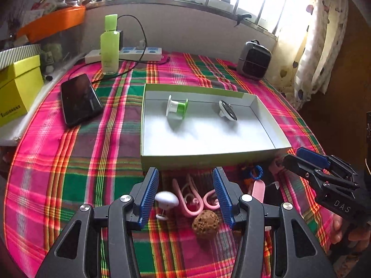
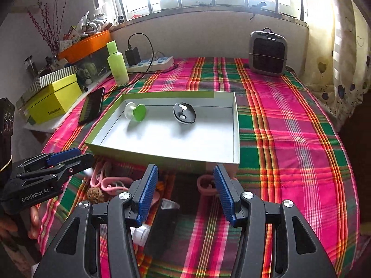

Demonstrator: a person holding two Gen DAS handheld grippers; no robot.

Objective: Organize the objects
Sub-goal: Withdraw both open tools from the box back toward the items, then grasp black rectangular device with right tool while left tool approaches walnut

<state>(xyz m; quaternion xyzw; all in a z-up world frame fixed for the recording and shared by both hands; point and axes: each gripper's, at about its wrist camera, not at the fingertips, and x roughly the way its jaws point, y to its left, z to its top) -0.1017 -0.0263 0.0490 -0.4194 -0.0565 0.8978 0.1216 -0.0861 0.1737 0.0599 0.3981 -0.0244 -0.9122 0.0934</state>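
- Sorting looks partly done: the shallow white cardboard tray with green outer walls (image 1: 208, 156) already holds a green-and-white suction-cup hook (image 1: 177, 108) and a black round disc with white spots (image 1: 228, 110), both lying toward its far side and well apart from each other.
- The rest waits on the pink-and-green plaid tablecloth (image 1: 76, 162) just in front of the tray's near wall: a small white mushroom-shaped knob (image 1: 166, 199), pink looped plastic hooks (image 1: 192, 199), a brown rough ball like a walnut (image 1: 205, 224), a pink flat clip (image 1: 258, 190) and a blue braided ring (image 1: 257, 172).
- I judge the step in hand to be choosing the next piece to lift.
- My left gripper (image 1: 185, 197) is spread wide and holds nothing; it hovers low over the pile, with the white knob by its left finger and the brown ball between the fingers.
- My right gripper (image 2: 184, 193) is likewise spread and empty, angled down toward the tray's near wall, over a dark block-shaped item (image 2: 162, 229) that I cannot identify.
- Next I would lower the left fingers around the brown ball or the knob, close gently, then carry it over the near wall.
- The pieces lie crowded, so a finger could snag a pink loop.
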